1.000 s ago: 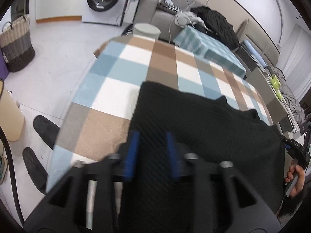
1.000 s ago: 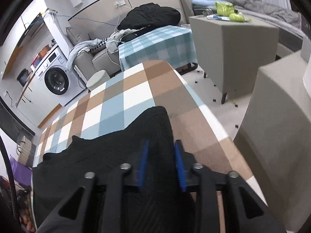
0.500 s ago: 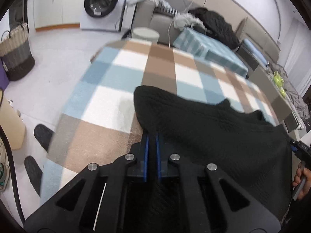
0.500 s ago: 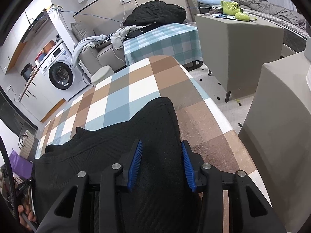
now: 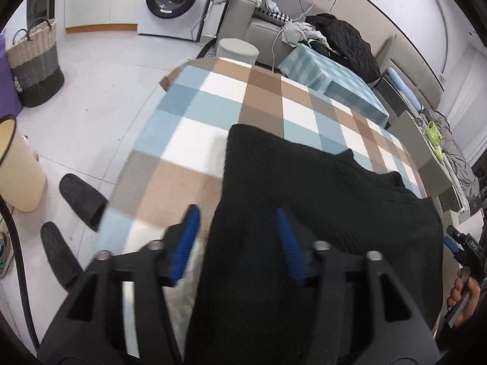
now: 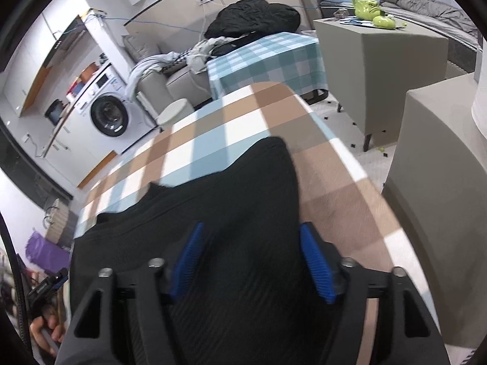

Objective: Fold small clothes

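Black ribbed knit garment (image 5: pixel 319 213) lay flat on the checked tabletop (image 5: pixel 213 112).
Both hand-held grippers, left (image 5: pixel 237 243) and right (image 6: pixel 252 261), were opening, gripping nothing; only the left view showed black slippers (image 5: pixel 79 200).

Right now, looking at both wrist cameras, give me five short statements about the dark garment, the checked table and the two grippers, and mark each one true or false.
1. The black knitted garment lies on the blue, brown and white checked tablecloth. True.
2. The left gripper is clamped shut on the garment. False: its jaws are opening, blue pads apart, garment edge lying between them unpressed.
3. The right gripper has its jaws apart over the garment. True; they are opening.
4. A white front-loading washing machine stands in the background. True.
5. The garment is bright red. False: it is black.
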`<state>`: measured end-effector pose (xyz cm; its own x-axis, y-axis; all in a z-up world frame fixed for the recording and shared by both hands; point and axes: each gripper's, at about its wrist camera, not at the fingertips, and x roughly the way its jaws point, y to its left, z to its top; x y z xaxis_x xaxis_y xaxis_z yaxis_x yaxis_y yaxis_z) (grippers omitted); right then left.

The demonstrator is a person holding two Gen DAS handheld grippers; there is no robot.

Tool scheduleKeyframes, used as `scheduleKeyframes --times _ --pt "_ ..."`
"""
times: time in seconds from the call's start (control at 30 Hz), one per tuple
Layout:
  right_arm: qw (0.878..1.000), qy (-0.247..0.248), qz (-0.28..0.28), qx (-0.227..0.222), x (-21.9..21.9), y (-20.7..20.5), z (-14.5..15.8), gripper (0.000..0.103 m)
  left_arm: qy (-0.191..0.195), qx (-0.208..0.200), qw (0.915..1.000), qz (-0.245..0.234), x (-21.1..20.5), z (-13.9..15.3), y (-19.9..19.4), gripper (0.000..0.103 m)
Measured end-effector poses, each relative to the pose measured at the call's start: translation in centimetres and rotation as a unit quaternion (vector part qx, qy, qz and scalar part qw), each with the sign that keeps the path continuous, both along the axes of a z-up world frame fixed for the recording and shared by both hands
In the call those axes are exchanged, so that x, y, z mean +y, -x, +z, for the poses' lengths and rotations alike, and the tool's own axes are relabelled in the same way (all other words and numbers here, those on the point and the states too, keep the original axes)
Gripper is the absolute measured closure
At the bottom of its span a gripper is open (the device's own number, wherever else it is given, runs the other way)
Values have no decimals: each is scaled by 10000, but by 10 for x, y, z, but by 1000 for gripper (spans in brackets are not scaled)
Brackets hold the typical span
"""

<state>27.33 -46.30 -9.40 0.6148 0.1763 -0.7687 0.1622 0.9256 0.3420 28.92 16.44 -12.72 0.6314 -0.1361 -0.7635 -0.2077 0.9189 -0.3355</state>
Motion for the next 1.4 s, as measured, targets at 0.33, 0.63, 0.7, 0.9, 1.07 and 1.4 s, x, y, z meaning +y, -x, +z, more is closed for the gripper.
scheduleKeyframes --times 0.33,0.63,0.7,0.9,1.07,1.4 --pt "9979 -320 552 -150 44 86 16 24 657 76 9973 317 3 3 132 39" --pt "9927 -487 1100 -34 92 138 4 24 1595 186 9867 250 -26 -14 219 39" --pt "9917 -553 1165 -22 99 145 1 24 1839 251 9825 150 -36 -19 227 39" --pt "9874 -475 1510 -30 121 153 -5 24 2102 339 9769 -194 -68 -29 224 39" --pt "9845 -514 1678 17 133 155 -12 24 2198 216 9752 -107 -81 -31 211 39" --pt "9814 -167 1910 39 160 147 -20 24 1725 -163 9840 410 -94 -33 197 89"
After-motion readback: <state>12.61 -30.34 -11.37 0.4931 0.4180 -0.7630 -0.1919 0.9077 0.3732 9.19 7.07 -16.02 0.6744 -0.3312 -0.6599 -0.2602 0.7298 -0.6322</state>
